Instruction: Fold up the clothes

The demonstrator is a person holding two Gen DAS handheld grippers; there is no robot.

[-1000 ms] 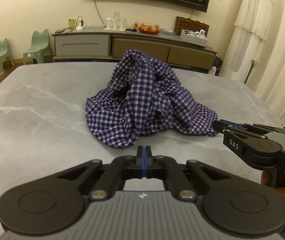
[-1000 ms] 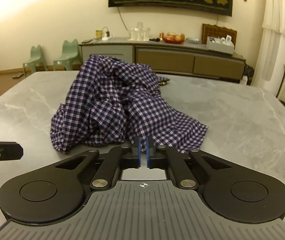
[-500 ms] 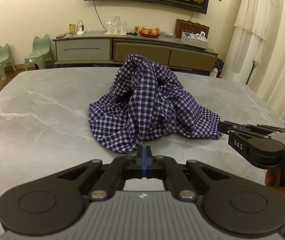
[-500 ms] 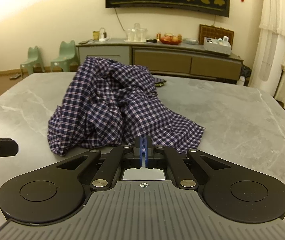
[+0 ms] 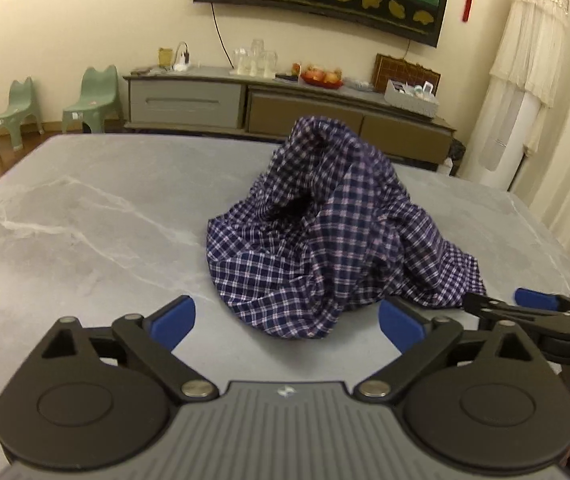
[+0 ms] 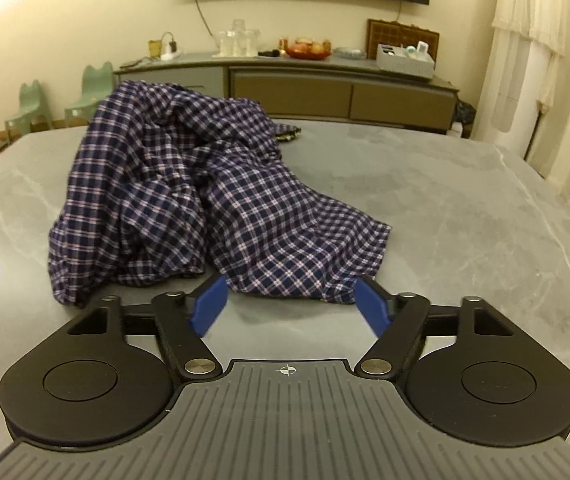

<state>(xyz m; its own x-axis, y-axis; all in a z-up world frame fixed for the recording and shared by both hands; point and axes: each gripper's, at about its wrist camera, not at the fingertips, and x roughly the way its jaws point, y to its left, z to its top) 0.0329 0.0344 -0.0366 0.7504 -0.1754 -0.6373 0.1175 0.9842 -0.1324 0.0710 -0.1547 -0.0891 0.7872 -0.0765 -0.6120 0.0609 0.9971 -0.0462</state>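
A crumpled navy plaid shirt (image 5: 325, 232) lies in a heap on the grey marble table (image 5: 85, 232). My left gripper (image 5: 287, 320) is open, its blue pads spread wide just short of the shirt's near hem, with nothing between them. In the right wrist view the same plaid shirt (image 6: 205, 192) spreads towards me, and my right gripper (image 6: 291, 304) is open with its pads either side of the near flat hem, not touching it. From the left wrist view, the right gripper (image 5: 533, 304) shows at the right edge beside the shirt's corner.
A long sideboard (image 5: 285, 104) with glasses, fruit and a basket stands behind the table. Two green child chairs (image 5: 53, 108) sit at the far left, a white curtain (image 5: 525, 80) at the right. A small dark object (image 6: 289, 135) lies behind the shirt.
Both grippers were shut and have opened wide. Both have moved closer to the shirt's near hem, and the left view has shifted leftward.
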